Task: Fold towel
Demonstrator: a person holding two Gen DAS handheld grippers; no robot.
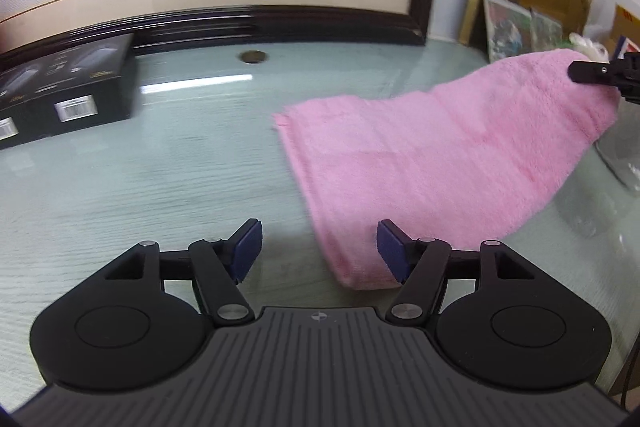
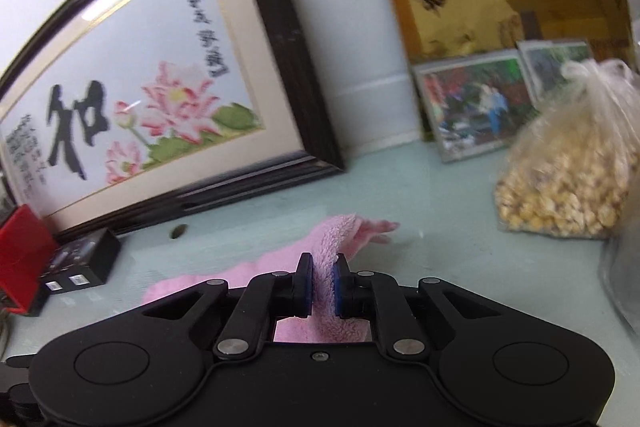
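Towel (image 1: 432,163) is lying across the right half of the left wrist view on the glass table (image 1: 160,163), its far corner lifting at right because the right gripper (image 2: 322,281) is pinching it for folding, while the left gripper (image 1: 319,251) is hovering wide apart, holding nothing, at its near end.

both wrist cams sit low over table (image 1: 160,167), facing framed picture (image 2: 140,99); shared: pink towel (image 1: 440,155).

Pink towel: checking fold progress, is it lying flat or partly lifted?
Partly lifted. The right gripper is shut on one end of the pink towel, raising it, while the other end lies on the table.
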